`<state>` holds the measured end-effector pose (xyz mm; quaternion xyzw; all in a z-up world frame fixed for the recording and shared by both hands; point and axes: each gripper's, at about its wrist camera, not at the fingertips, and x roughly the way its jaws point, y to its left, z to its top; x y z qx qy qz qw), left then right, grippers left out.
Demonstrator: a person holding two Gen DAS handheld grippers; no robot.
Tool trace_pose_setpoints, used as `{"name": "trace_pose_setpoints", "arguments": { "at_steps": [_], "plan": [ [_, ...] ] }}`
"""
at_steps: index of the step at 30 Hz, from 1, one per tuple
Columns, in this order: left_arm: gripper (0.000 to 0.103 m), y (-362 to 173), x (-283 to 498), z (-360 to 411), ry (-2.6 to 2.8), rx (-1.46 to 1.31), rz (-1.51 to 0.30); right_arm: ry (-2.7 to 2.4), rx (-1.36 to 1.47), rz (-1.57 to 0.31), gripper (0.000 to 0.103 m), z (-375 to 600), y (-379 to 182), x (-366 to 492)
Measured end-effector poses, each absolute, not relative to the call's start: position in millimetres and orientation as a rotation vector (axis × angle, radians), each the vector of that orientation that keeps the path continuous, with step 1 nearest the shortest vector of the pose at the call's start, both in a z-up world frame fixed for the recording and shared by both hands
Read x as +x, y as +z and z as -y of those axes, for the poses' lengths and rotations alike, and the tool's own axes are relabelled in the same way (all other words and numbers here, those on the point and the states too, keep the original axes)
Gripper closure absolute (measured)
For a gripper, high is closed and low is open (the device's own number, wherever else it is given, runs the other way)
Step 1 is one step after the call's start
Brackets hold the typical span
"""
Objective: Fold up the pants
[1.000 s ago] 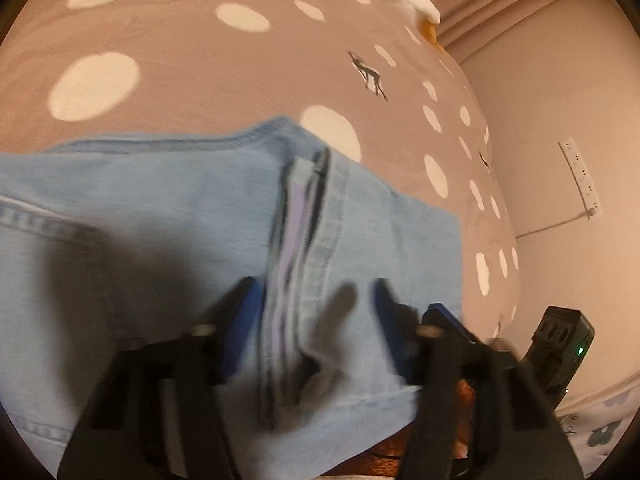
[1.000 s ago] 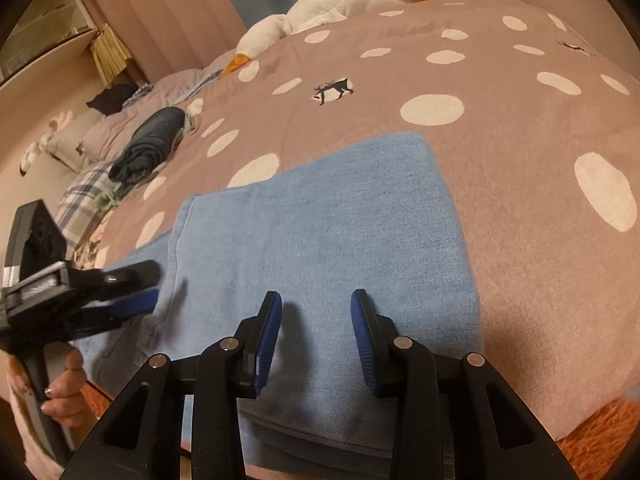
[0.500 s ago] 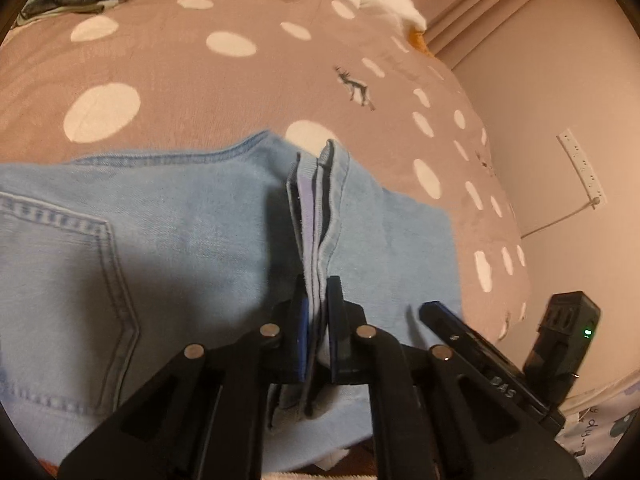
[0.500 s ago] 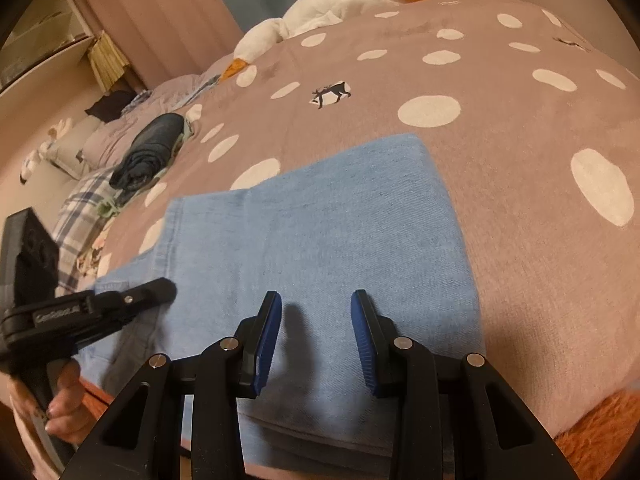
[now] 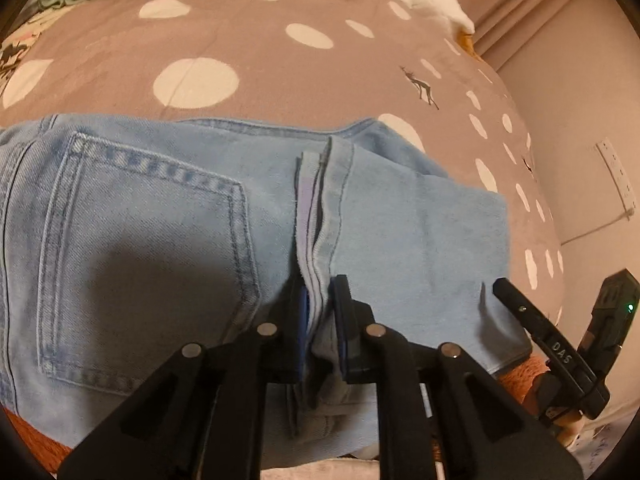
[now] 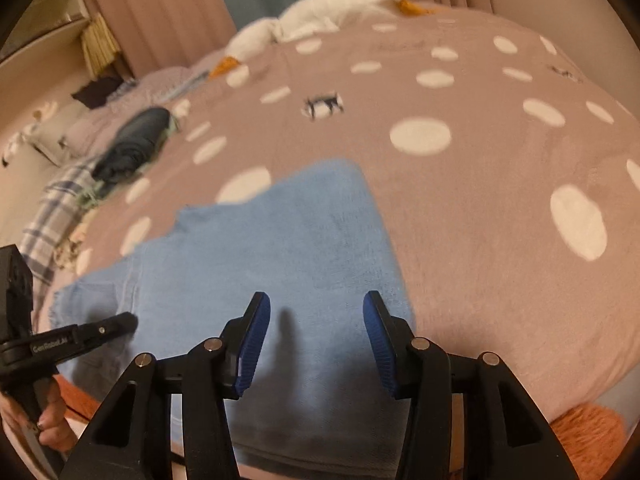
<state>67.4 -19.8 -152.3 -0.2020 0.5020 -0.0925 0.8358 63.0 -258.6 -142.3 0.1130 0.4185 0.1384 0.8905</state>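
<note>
Light blue jeans (image 5: 160,220) lie folded on the spotted blanket, back pocket (image 5: 140,264) up. The leg hems (image 5: 320,208) stand in a raised ridge across the middle. My left gripper (image 5: 320,312) pinches that ridge between its blue pads, though its jaws are opening slightly. In the right wrist view the jeans (image 6: 272,248) lie flat, and my right gripper (image 6: 316,332) hovers over their near part. Its jaws are opening, with nothing between the pads. The left gripper (image 6: 100,330) shows at the left edge, held by a hand (image 6: 52,420).
The pink blanket with white dots (image 6: 460,200) covers the bed. A white plush (image 6: 320,12) lies at the far end, dark rolled clothes (image 6: 132,140) and plaid cloth (image 6: 52,216) at the left. An orange fabric (image 6: 584,424) shows at the near edge. A power strip (image 5: 616,176) hangs on the wall.
The left gripper's jaws closed on the raised hem ridge, then the gripper shifted sideways, bringing the back pocket into view. The right gripper's jaws spread wider over the jeans.
</note>
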Motion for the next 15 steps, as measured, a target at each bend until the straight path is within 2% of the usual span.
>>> {"name": "trace_pose_setpoints", "arguments": {
  "at_steps": [2,5,7,11,13,15],
  "plan": [
    [0.084,-148.0,65.2,21.8,-0.196,-0.406,-1.074,0.281,0.215,-0.860,0.055,256.1,-142.5,59.8],
    [0.069,-138.5,57.9,16.7,-0.198,-0.415,-1.077,0.257,0.225,-0.881,0.055,257.1,-144.7,58.4],
    [0.040,-126.5,46.2,6.0,-0.160,-0.422,-1.051,0.246,0.219,-0.889,0.055,256.8,-144.6,54.2],
    [0.024,-91.9,19.7,-31.4,-0.058,-0.442,-0.924,0.224,0.186,-0.902,0.054,253.6,-142.5,45.2],
    [0.016,-79.5,8.2,-51.1,0.003,-0.462,-0.873,0.219,0.196,-0.901,0.051,253.7,-138.7,42.5],
    [0.011,-72.6,-1.5,-67.3,0.065,-0.468,-0.847,0.235,0.256,-0.881,0.039,257.1,-132.9,38.7]
  ]
}}
